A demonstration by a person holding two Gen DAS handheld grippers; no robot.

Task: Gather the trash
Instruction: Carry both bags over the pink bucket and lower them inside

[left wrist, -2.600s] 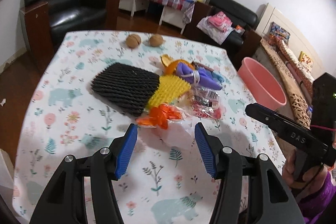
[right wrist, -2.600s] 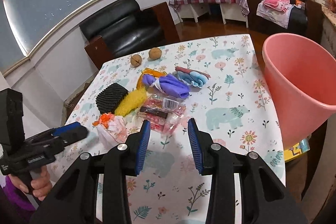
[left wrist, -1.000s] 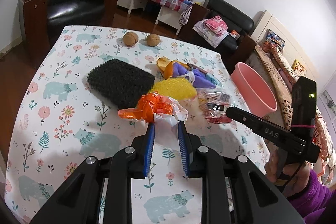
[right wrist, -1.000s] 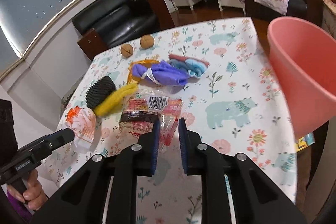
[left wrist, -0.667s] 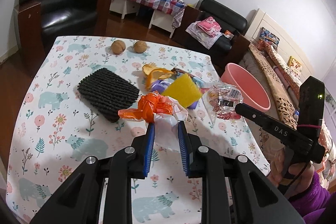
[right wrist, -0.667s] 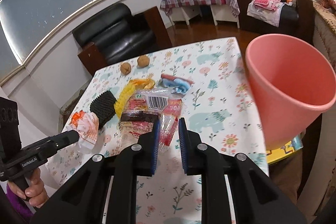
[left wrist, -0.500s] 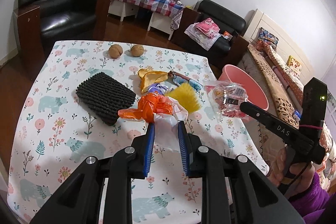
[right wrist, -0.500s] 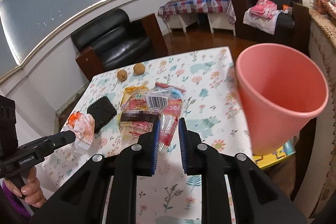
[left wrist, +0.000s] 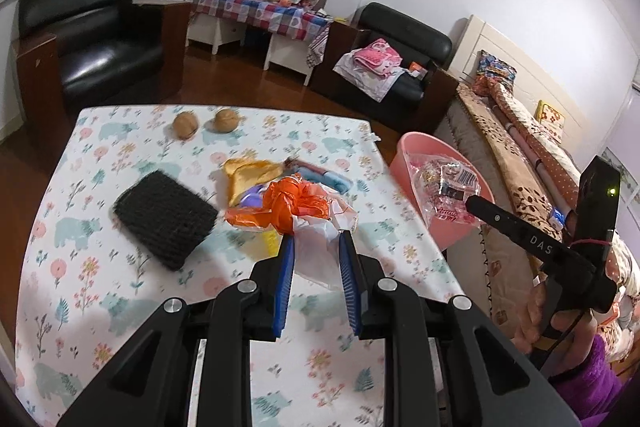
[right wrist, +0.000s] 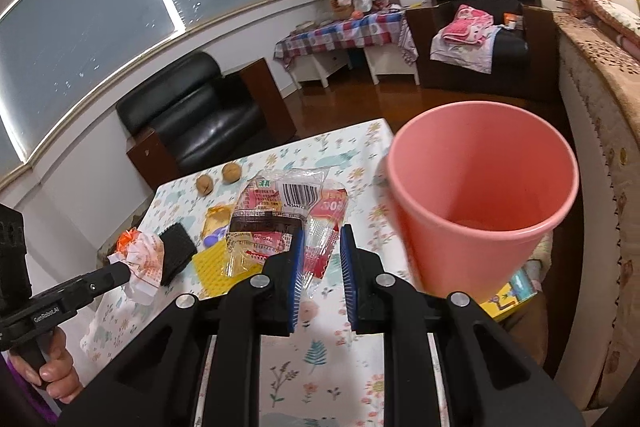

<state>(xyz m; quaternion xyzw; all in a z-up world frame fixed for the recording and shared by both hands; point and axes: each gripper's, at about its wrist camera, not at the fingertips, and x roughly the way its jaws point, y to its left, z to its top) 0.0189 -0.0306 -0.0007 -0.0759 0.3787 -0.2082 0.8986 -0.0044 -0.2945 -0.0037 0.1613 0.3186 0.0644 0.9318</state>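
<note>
- Crinkly clear snack wrappers [right wrist: 280,223] sit clamped in our right hand-held gripper [right wrist: 319,259], held by one corner, fanning up ahead of its tips beside the pink bin [right wrist: 484,187].
- Our left hand-held gripper [left wrist: 316,259] is clamped on the white-and-orange plastic bag [left wrist: 296,211], bunched above the counter [left wrist: 100,267].
- Both look light, limp and slippery; we judge a bunched fold grips best.

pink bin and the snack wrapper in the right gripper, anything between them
Nothing. In the right wrist view only bare tablecloth shows between the wrapper and the bin.
</note>
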